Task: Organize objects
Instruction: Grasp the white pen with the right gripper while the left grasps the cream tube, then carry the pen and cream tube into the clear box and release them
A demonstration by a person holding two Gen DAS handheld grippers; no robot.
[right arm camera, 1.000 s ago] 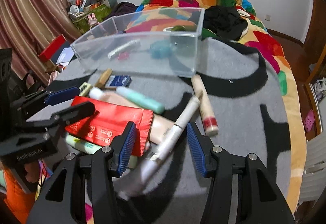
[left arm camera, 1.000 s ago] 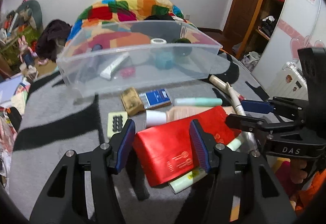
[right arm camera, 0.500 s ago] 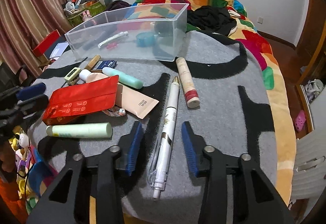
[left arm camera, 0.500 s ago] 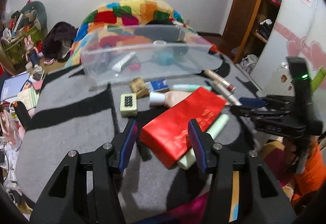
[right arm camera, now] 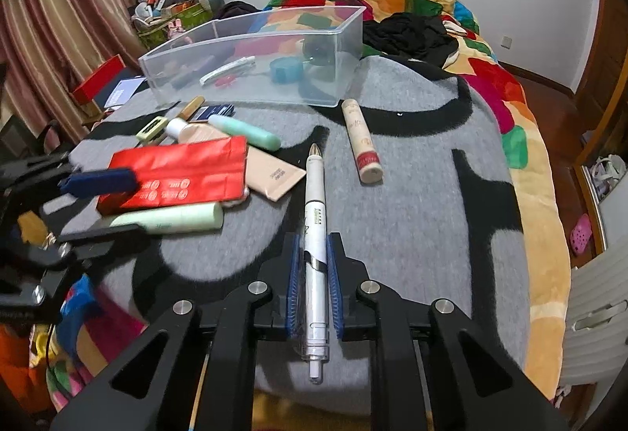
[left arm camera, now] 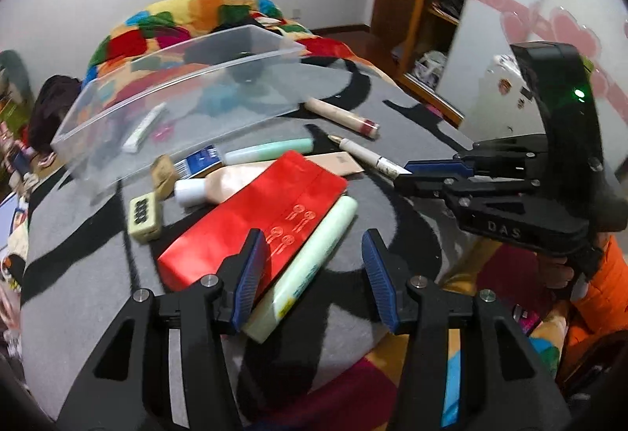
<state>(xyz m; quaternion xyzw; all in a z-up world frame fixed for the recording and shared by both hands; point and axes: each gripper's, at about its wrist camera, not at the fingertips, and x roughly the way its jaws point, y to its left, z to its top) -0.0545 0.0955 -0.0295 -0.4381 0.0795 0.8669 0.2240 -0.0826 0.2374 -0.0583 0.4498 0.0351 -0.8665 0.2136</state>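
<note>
Gripping the white pen between its blue pads, the right gripper is clenched on the barrel near the clip end, and the pen lies along the grey blanket with its tip pointing to 12 o'clock. The left gripper hangs with its fingers spread and nothing between them, above the near end of the pale green tube.

In the right wrist view, a red packet lies at 10 o'clock from the pen, overlapping a beige tube; the pale green tube sits just beside the packet's near edge. A mint tube lies beyond the packet, and a tan stick with a red band lies at 1 o'clock from the pen, apart from it. A clear bin stands at 12 o'clock on the blanket, holding a teal roll and a white tube. A small cream case sits at 9 o'clock from the packet in the left wrist view.
</note>
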